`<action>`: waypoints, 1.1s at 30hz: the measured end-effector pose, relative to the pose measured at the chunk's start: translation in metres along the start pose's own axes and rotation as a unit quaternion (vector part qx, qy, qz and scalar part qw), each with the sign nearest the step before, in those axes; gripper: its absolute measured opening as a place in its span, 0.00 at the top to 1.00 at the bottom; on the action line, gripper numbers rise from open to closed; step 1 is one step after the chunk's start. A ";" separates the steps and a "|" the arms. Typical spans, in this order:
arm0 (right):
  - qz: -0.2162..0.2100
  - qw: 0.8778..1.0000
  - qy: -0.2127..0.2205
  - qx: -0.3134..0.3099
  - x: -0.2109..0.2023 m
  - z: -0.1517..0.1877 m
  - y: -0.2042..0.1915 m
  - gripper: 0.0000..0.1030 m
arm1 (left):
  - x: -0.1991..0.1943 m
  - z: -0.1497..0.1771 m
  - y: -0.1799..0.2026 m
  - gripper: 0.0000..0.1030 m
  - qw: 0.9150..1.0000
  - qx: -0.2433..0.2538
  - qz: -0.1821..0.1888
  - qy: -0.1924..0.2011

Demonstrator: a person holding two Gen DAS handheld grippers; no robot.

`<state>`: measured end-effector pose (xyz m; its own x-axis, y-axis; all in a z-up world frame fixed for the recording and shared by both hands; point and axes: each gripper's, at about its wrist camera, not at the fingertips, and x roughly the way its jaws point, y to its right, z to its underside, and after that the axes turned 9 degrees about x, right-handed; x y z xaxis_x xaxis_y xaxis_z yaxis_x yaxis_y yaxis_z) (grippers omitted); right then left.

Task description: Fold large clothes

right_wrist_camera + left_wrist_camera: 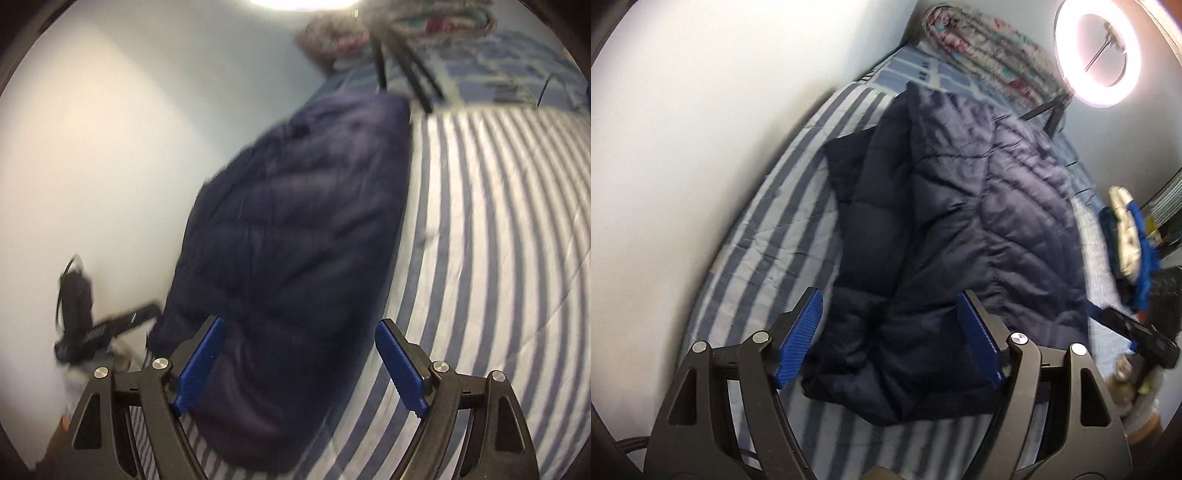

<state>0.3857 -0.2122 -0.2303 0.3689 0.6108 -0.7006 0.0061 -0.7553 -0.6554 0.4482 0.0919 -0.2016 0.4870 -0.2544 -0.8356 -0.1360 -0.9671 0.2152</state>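
The navy quilted jacket lies on the striped bedsheet, already doubled over lengthwise into a long bundle, with one darker panel or sleeve sticking out on the side nearer the white wall. Taking the jacket as the landmark: the ring light and a patterned pillow sit beyond its far end, and the wall runs along one long side.

The main risk is the padding itself. The fabric is thick and slippery-looking, so a pinch that takes only the top layer could let the lower layers slide out and the fold spring open. The loose panel on the wall side could also drag and skew the next fold if it is not tucked in first.

The left gripper has its jaws spread wide, nothing between the blue pads; the jacket's near end lies just beyond and below them, framed in the gap. The right gripper is likewise spread wide and empty, hovering over the near end of the jacket's other long edge. That view is blurred, so whether its pads brush the fabric is hard to say; they seem clear of it.
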 end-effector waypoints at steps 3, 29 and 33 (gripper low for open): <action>-0.027 0.999 -0.028 0.018 0.010 0.017 0.008 0.19 | 0.011 0.003 -0.006 0.25 1.000 -0.005 0.007 -0.007; 0.104 0.992 -0.060 -0.048 -0.083 0.091 -0.009 0.80 | -0.023 0.104 0.112 0.73 0.987 0.118 0.065 -0.086; 0.121 0.989 -0.063 -0.052 -0.109 0.115 -0.001 0.80 | -0.035 0.130 0.143 0.73 0.983 0.140 0.069 -0.096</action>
<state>0.2387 -0.2514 -0.1856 0.2533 0.4284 -0.8674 0.0294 -0.8996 -0.4357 0.2997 -0.0362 -0.2071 0.2794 -0.3506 -0.8939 -0.4338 -0.8766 0.2082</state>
